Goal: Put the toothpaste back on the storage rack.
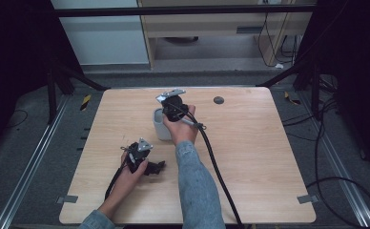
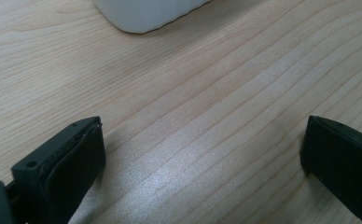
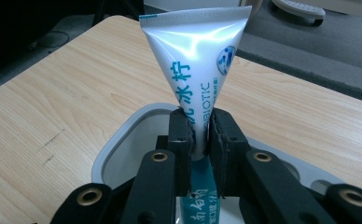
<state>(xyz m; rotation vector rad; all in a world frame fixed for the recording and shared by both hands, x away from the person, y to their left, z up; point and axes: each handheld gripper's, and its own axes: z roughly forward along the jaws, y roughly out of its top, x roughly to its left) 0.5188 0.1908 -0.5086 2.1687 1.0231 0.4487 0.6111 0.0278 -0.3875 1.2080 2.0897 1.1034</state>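
Pinching a toothpaste tube [image 3: 195, 70] between the black jaws of the right gripper [image 3: 200, 140], pads pressing flat on both sides of the tube's narrowing body. Holding the tube upright with its flat crimped end topmost, directly over the open mouth of the white cup [image 3: 123, 140]; lower end of the tube dipping toward the cup's inside, though how deep cannot be told.

Showing on the tube's silvery face: blue Chinese characters running lengthwise, among them 冰 and 柠, beside Latin capitals reading "BIOTIC" with the start of the word hidden behind the jaw. Bearing also a round blue-dotted emblem near the tube's right edge. Turning teal below the jaws, with pale characters too cut off to read.

Hovering over the cup [image 1: 160, 125] in the high view as well, the right gripper [image 1: 173, 107] sitting just above its rim, cable trailing back toward the person.

Resting low on the table [image 1: 250, 157], nearer the person than the cup and to its left: the left gripper [image 1: 145, 160]. Standing spread wide, its jaws with bare wood grain between them, the cup's white base [image 2: 146, 14] lying just ahead and untouched.
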